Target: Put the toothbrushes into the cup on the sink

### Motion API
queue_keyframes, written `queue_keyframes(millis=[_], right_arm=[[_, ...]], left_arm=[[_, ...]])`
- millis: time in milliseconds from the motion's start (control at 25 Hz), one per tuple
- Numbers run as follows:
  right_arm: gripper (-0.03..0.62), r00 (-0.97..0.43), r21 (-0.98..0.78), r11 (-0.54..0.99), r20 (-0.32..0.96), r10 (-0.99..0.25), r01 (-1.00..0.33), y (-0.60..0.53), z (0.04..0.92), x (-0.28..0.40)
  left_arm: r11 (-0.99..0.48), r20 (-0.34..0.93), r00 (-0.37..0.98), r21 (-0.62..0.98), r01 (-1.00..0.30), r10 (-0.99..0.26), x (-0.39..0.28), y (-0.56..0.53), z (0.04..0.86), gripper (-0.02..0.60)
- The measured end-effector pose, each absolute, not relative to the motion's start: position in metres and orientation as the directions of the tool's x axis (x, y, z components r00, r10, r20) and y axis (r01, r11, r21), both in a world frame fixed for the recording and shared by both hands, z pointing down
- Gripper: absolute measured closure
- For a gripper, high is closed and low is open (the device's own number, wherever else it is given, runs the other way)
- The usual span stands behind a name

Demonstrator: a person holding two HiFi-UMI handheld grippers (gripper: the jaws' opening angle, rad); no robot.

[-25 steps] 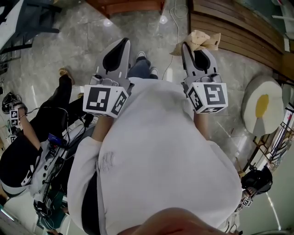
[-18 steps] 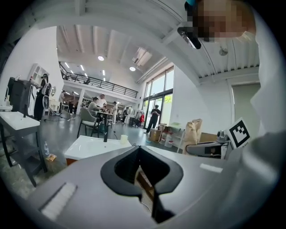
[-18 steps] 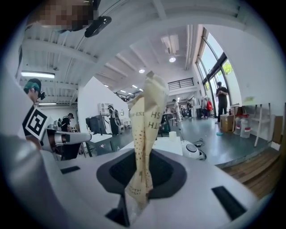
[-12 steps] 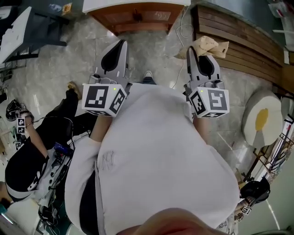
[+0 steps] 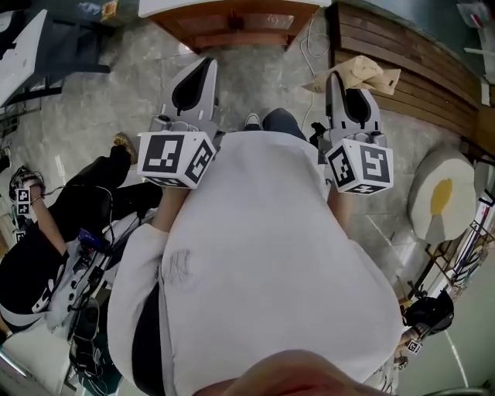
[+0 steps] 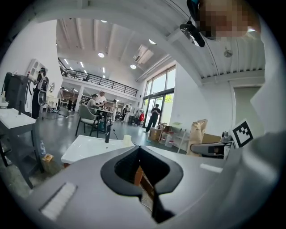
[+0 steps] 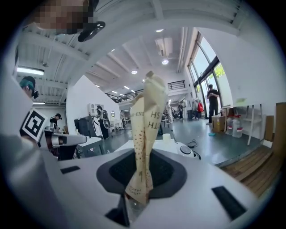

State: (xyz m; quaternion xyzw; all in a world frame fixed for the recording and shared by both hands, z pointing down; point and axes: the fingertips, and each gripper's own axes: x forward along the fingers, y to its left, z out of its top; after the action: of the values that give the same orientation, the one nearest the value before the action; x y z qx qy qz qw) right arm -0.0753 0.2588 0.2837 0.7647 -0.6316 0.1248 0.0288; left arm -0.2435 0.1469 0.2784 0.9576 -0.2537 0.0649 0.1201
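Beige crumpled paper [image 7: 145, 134], not a toothbrush, sits pinched between the jaws of the right gripper [image 5: 335, 80], which are closed tight on its lower end. No toothbrush, cup or sink shows in any view. The left gripper [image 5: 203, 68] has its jaws together on nothing. Both are held out over the grey stone floor [image 5: 108, 93], short of a white-topped table [image 5: 232, 6]. The likely trouble: while the wad fills the right gripper it cannot take a brush, and the loose paper could slip out.
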Motion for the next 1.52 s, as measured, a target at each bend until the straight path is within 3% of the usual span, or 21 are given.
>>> queue_keyframes(millis=[560,1520], right_arm=[[0.526,0.124,-0.107,-0.154,0.245,-0.962,-0.982,0.229,0.287,-0.055],[0.526,0.055,-0.131,-0.093,0.271,-0.961,-0.987,0.174,0.29,0.087]], left_arm=[[-0.797,0.2,0.832,0.242,-0.554,-0.517,-0.23,0.124,0.29,0.597],[-0.787,0.187,0.812,0.202,-0.583,-0.554,-0.085,0.073,0.277,0.597]])
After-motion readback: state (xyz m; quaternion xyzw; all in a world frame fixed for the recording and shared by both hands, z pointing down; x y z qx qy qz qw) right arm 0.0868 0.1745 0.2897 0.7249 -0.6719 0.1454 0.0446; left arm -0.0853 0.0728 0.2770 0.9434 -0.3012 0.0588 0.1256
